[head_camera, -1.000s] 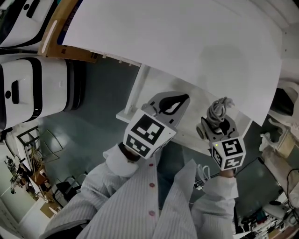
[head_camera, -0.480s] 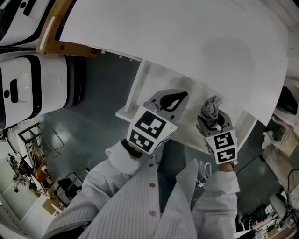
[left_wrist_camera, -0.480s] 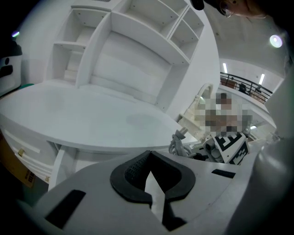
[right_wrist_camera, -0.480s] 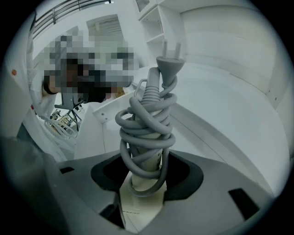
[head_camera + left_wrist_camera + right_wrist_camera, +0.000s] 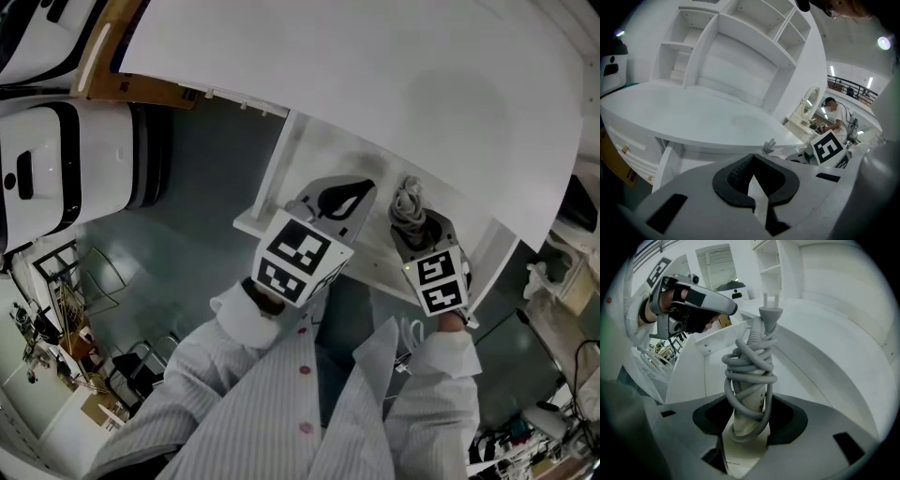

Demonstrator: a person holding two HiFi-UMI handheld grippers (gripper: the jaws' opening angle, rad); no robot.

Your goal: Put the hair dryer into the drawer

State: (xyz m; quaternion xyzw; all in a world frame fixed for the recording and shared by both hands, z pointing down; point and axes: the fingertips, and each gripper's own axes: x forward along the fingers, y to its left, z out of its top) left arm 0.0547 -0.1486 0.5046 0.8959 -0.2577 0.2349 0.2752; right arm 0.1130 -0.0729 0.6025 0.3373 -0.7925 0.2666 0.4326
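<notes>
while the white desk top (image 5: 375, 84) fills the far half of the head view, it covers the far part of the one open drawer (image 5: 278, 183) below it, so you can't see how deep the drawer runs. the drawer's floor shows bare and white between your two grippers, and no other thing can be made out in it. at the far side of the desk top, the left gripper view shows one white shelf unit (image 5: 740, 42), its upper edge cut off.

your left gripper (image 5: 349, 195) hangs over the near left part of the drawer. its jaws meet at the tips with nothing between them, only a sliver of white showing through behind the pads.

your right gripper (image 5: 419, 228) is just to the right of it, apart from it, and is clenched on the one hair dryer (image 5: 749, 397). it is held upright over the open drawer, under the desk's near edge. only the pale handle shows. the head is hidden below the jaws, so you can't tell if it touches the drawer floor. one grey cord (image 5: 751, 365) is wound round the handle in several loops, and its plug (image 5: 768, 312), with two pins, sticks up at the top.
</notes>
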